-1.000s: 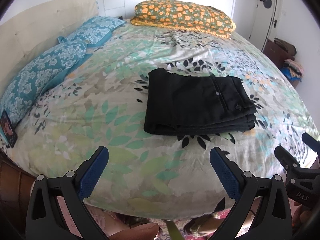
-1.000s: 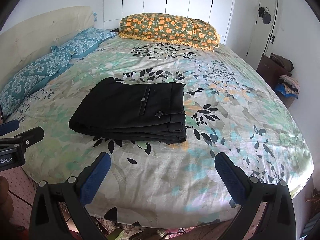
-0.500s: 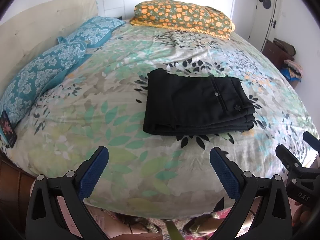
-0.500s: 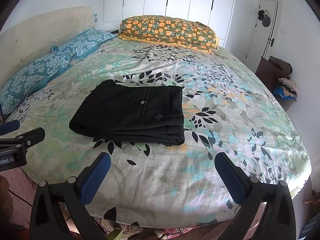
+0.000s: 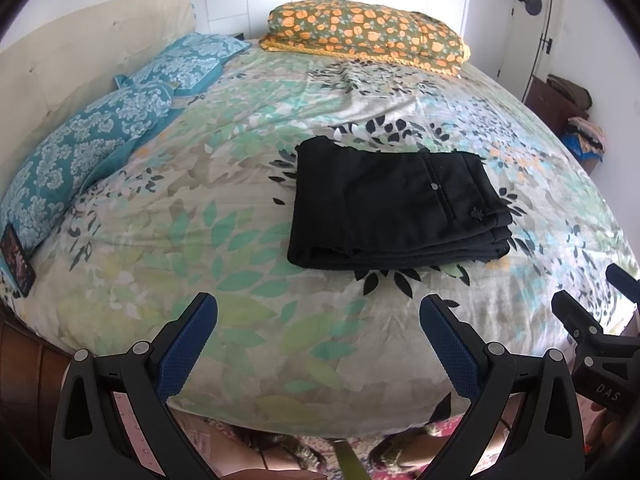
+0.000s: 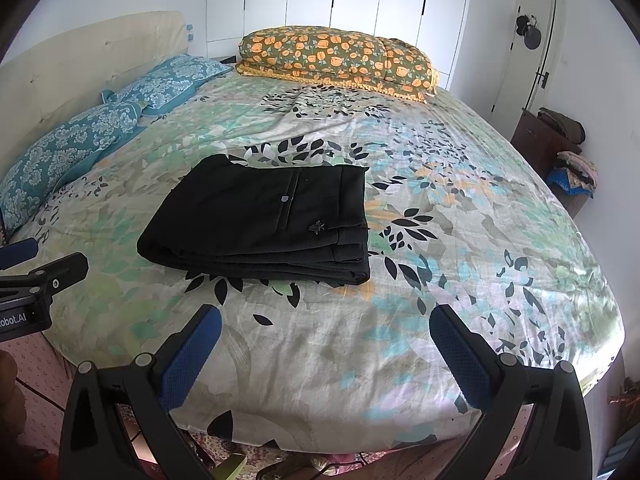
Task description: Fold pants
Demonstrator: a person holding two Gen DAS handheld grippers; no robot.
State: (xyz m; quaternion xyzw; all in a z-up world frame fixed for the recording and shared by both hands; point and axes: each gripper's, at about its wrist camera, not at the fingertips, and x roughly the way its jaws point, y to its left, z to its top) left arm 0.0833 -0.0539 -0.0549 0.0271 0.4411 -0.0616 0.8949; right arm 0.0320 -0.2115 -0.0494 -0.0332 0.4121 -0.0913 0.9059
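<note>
The pants' [image 5: 396,204] inner layers are hidden under the top fold. The dark phone-like thing [image 5: 17,259] at the bed's left edge is too small to identify. The clothes pile [image 6: 576,168] by the wall is blurred, and the right gripper [image 5: 600,304] is cut off by the frame edge.

Bare bedspread [image 6: 460,240] is lying all around the folded pants [image 6: 260,220], giving you room. Pillows [image 5: 100,148] are crowding only the far edges.

Both wrist views face the bed [image 5: 224,200] from its near edge, sharing the folded pants [image 6: 264,220].
</note>
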